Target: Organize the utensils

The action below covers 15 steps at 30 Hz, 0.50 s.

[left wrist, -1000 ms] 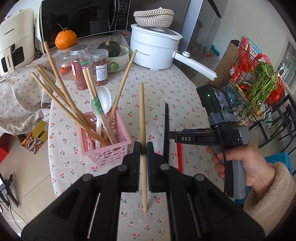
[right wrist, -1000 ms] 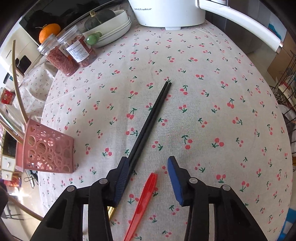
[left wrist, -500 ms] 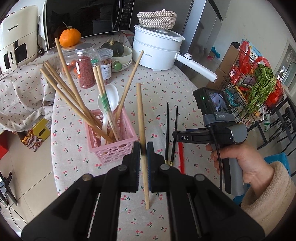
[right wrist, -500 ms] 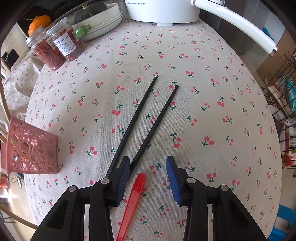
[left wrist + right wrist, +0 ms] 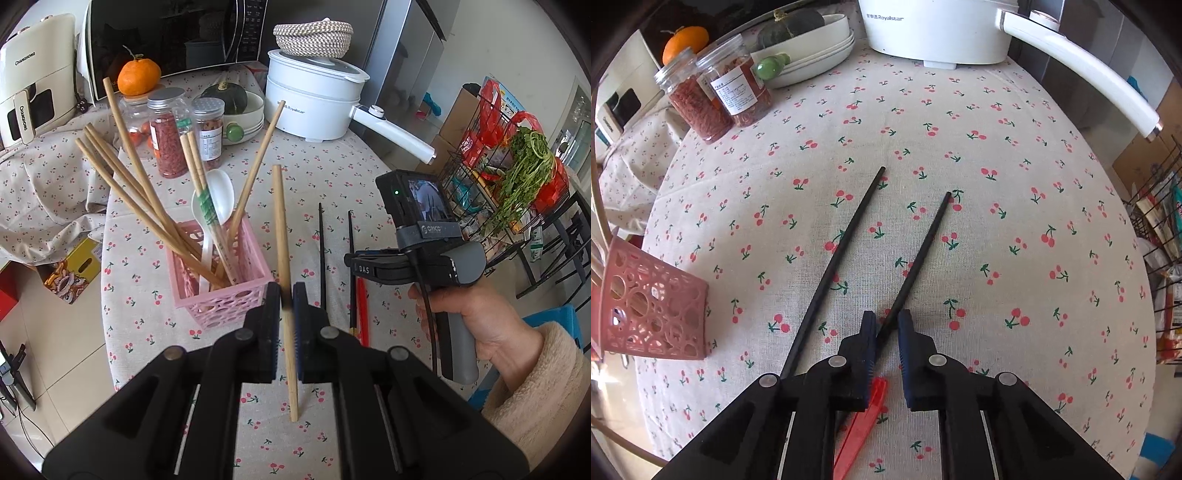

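Observation:
My left gripper (image 5: 286,295) is shut on a wooden chopstick (image 5: 279,221), held nearly upright above the cloth just right of the pink basket (image 5: 221,295). The basket holds several wooden chopsticks and a white spoon (image 5: 218,199). My right gripper (image 5: 887,325) points down at the table, its jaws closing. One black chopstick (image 5: 923,236) lies between them, and cloth still shows between it and the right pad. The other black chopstick (image 5: 834,258) runs outside the left finger. A red utensil (image 5: 864,424) lies under the gripper.
A white electric pot (image 5: 314,107) with a long handle (image 5: 1082,81) stands at the back. Two spice jars (image 5: 713,96), stacked plates with a squash (image 5: 812,48) and an orange (image 5: 138,77) sit at the back left. A wire rack with greens (image 5: 517,177) stands right of the table.
The two black chopsticks, first side by side, have spread apart. The right jaws have narrowed from wide to close around the right-hand one. The left gripper keeps its hold on the wooden chopstick.

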Each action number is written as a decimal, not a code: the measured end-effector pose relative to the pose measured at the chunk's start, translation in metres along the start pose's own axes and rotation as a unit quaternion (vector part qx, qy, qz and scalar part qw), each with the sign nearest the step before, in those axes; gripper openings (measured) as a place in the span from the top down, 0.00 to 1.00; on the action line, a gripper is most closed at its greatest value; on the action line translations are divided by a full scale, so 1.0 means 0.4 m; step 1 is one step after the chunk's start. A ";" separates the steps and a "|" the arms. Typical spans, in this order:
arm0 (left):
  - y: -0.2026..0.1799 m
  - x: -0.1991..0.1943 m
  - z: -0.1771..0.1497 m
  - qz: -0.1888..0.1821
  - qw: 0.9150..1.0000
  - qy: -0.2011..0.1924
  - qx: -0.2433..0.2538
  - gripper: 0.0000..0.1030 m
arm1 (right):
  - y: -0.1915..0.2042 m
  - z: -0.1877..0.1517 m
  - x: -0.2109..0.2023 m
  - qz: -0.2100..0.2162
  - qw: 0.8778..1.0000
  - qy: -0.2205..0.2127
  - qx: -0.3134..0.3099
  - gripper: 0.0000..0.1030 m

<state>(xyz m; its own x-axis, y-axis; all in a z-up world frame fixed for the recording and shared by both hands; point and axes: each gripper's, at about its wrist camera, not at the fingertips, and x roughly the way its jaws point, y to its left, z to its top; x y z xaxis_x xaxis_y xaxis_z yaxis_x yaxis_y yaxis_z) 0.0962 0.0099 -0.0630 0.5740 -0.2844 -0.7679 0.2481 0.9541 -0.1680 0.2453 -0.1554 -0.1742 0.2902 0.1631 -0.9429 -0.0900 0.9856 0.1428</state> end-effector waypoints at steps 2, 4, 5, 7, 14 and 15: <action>0.000 0.000 0.000 0.000 1.000 0.000 0.000 0.93 | -0.034 -0.006 -0.012 0.029 0.999 -0.006 0.018 0.93; 0.000 -0.004 0.000 -0.002 1.000 -0.001 0.001 0.93 | -0.057 -0.010 -0.038 0.050 0.998 -0.023 0.031 0.94; -0.002 -0.007 0.002 -0.003 1.000 -0.002 0.002 0.93 | -0.062 -0.012 -0.059 0.061 0.997 -0.035 0.035 0.95; -0.008 -0.021 0.004 -0.003 1.000 -0.009 0.007 0.93 | -0.065 -0.018 -0.113 0.081 0.994 -0.061 0.035 0.95; -0.008 -0.095 0.022 -0.006 0.998 -0.058 0.002 0.93 | -0.049 -0.082 -0.288 0.114 0.981 -0.156 0.009 0.95; -0.007 -0.106 0.026 -0.008 0.998 -0.065 0.000 0.93 | -0.043 -0.086 -0.308 0.118 0.979 -0.168 0.007 0.95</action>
<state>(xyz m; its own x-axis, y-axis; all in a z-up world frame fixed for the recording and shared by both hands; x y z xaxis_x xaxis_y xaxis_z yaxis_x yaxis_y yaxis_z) 0.0793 0.0183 -0.0235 0.6668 -0.3090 -0.6782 0.2579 0.9494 -0.1791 0.1783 -0.1941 -0.0708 0.5596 0.3886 -0.7320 -0.1789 0.9191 0.3512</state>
